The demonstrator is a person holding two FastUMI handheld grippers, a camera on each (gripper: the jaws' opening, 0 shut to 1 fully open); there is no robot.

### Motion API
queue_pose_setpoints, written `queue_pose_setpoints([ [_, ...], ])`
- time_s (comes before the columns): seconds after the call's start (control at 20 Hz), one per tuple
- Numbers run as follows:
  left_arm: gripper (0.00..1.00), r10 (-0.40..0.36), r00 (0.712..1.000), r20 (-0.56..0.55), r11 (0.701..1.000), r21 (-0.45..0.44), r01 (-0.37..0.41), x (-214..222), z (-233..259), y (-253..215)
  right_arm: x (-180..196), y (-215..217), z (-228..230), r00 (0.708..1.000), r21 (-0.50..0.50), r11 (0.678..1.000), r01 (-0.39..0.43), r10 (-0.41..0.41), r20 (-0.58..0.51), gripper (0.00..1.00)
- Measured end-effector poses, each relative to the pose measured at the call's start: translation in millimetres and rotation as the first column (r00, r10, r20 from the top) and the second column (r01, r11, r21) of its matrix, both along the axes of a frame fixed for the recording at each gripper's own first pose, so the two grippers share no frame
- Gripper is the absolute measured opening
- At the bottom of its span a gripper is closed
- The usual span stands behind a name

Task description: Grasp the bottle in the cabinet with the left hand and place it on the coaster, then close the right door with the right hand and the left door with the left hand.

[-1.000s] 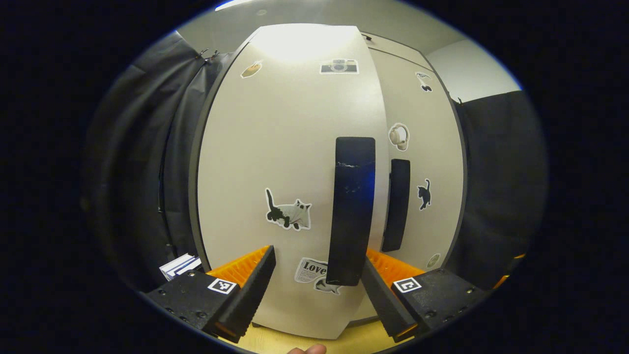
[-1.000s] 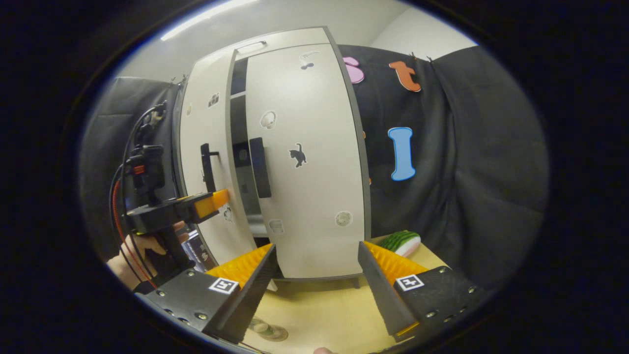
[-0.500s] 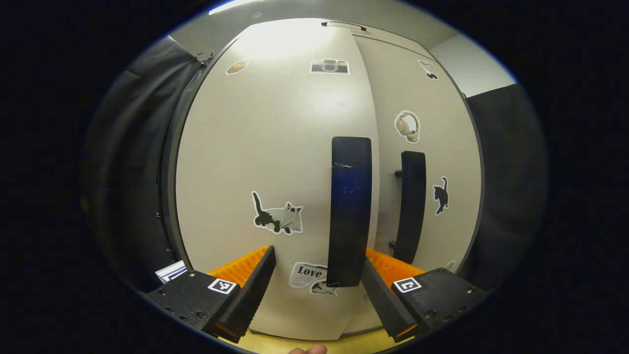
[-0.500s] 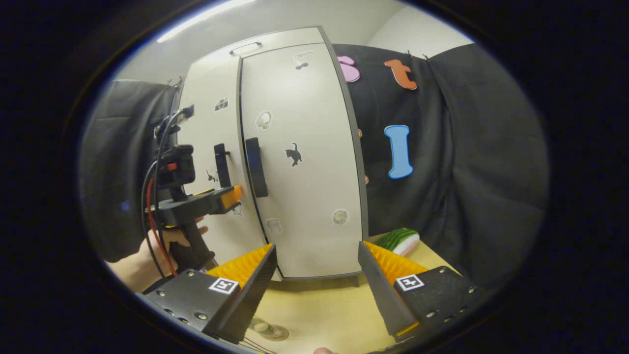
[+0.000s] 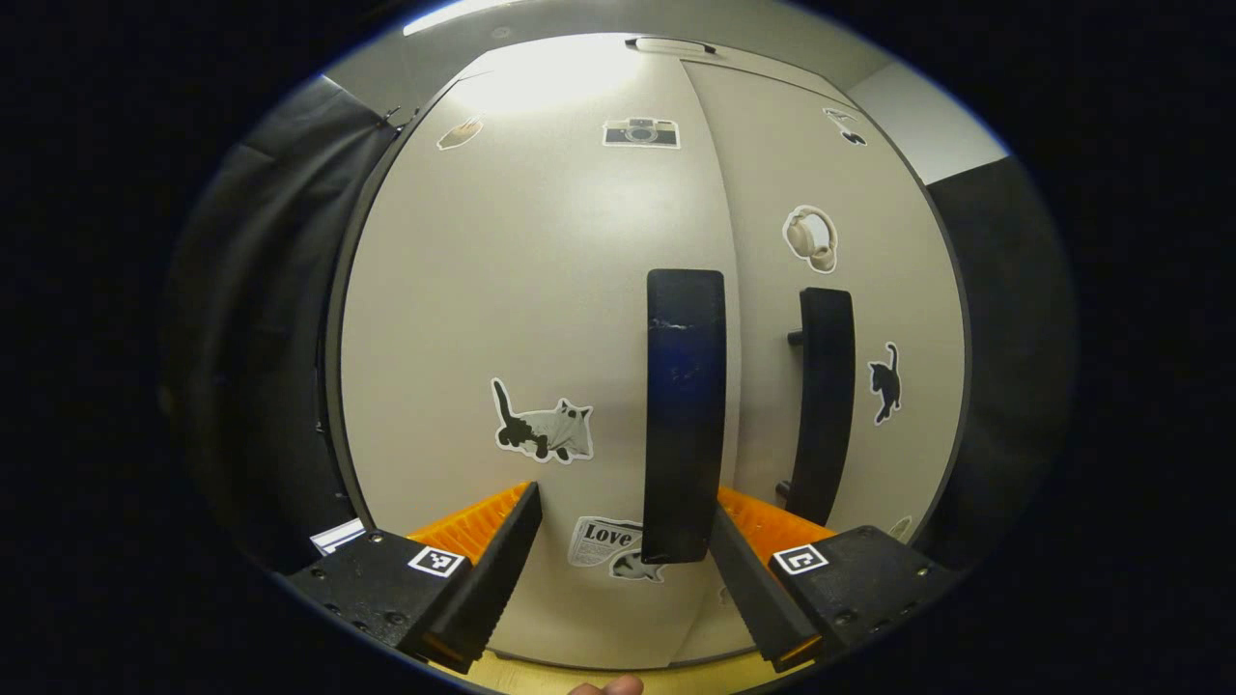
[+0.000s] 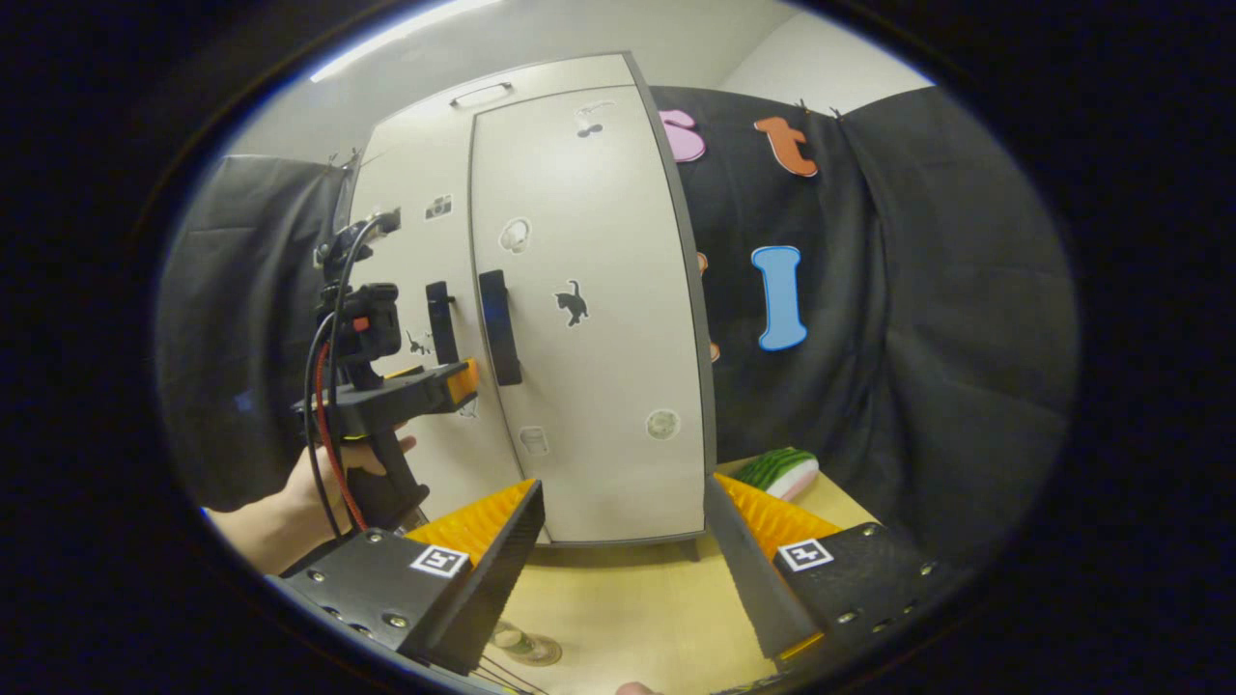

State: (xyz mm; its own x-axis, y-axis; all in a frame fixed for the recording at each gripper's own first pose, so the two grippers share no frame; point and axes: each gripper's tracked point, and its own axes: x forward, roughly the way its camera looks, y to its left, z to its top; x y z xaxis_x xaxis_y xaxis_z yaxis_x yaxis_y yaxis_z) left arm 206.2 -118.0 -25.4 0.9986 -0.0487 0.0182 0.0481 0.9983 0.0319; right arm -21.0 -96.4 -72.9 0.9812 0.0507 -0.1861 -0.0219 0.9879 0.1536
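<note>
- The left tongs (image 5: pixel 618 569) are spread against the cabinet's left door (image 5: pixel 541 319), its black handle (image 5: pixel 684 415) rising between the fingers, nearer the right one; contact cannot be told.
- That door looks shut or nearly so, flush beside the right door (image 5: pixel 840 232).
- A stiff, light hinged panel by my guess: push flat near the handle edge, away from the hinges, with no need to pinch.
- The right tongs (image 6: pixel 623 569) hang spread and empty above the wooden table (image 6: pixel 628 608).
- The right gripper view adds the hand (image 6: pixel 319 483) holding the left tool, a green striped object (image 6: pixel 780 473) beside the cabinet, and a round thing at the lower edge, perhaps the bottle on the coaster.
</note>
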Motion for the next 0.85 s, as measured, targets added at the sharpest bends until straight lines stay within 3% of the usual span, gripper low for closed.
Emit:
queue_pose_setpoints([
  [0.3, 1.00, -0.045, 0.999, 0.027, 0.999, -0.003, 0.045, -83, 29, 5, 9, 11, 29, 0.999, -0.001, 1.000, -0.006, 0.006, 0.049, 1.00],
  [0.6, 0.99, 0.003, 1.000, 0.000, 0.999, -0.047, -0.003, -163, 41, 43, 10, 29, 59, 0.994, -0.028, 1.000, 0.005, -0.002, 0.113, 1.00],
  [0.85, 0.95, 0.009, 1.000, -0.030, 0.998, -0.055, -0.010, -197, 32, 56, 0, 41, 62, 0.992, -0.071, 0.997, 0.002, 0.007, 0.123, 1.00],
])
